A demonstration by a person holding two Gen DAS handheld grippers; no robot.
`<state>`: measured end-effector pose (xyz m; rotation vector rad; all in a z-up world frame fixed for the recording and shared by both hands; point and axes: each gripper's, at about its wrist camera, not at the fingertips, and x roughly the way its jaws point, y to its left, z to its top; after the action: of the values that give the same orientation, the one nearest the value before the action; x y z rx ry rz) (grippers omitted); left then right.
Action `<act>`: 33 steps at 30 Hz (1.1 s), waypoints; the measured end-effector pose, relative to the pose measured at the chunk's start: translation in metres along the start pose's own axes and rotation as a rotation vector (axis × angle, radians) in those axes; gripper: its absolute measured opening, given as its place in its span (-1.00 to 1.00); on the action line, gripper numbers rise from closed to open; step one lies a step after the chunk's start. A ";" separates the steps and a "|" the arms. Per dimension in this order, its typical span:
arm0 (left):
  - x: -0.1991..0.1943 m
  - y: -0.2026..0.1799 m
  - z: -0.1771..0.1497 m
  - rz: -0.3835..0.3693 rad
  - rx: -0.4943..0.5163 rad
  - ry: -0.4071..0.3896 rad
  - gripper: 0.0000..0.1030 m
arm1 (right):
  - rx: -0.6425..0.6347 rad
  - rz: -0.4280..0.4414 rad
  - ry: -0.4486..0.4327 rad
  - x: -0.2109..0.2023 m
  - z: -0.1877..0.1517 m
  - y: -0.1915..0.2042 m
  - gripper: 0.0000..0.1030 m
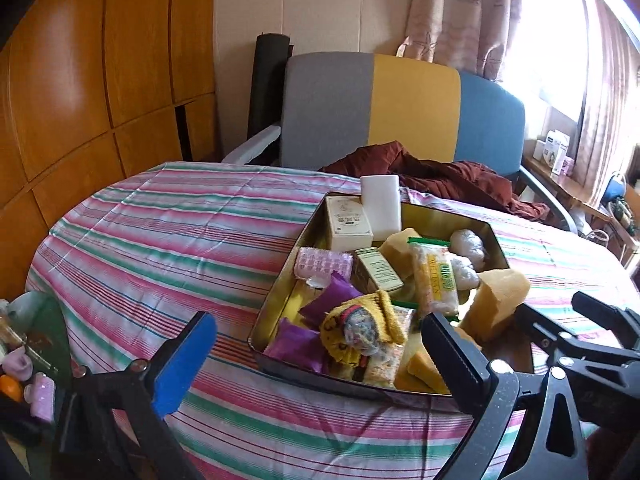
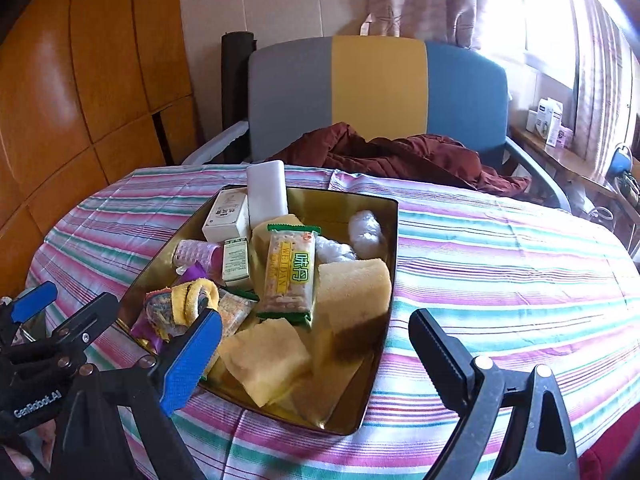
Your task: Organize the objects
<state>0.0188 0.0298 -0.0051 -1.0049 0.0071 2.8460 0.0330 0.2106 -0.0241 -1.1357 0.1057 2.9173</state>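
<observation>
Up front in the left wrist view, the left gripper (image 1: 316,344) stands wide apart, empty, before the gold tin (image 1: 276,300) of sponges, packets and boxes on the striped cloth (image 1: 160,232). Seen from the right wrist, the right gripper (image 2: 316,340) also gapes, holding nothing, over the tin's near corner.

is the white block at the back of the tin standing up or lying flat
Standing up: the white block leans on end against the tin's back rim, its top rising above it.
</observation>
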 end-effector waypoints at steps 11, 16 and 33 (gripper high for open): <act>-0.009 -0.015 -0.006 0.046 0.006 -0.009 0.99 | 0.015 -0.022 0.011 -0.001 -0.010 -0.005 0.87; -0.006 -0.013 -0.008 0.066 -0.013 0.010 0.99 | 0.019 -0.048 0.016 0.000 -0.011 -0.007 0.87; -0.006 -0.003 -0.009 0.046 -0.057 0.016 0.99 | 0.010 -0.042 0.039 0.008 -0.013 -0.004 0.87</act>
<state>0.0288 0.0315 -0.0082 -1.0518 -0.0495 2.8954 0.0363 0.2134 -0.0396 -1.1785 0.0949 2.8557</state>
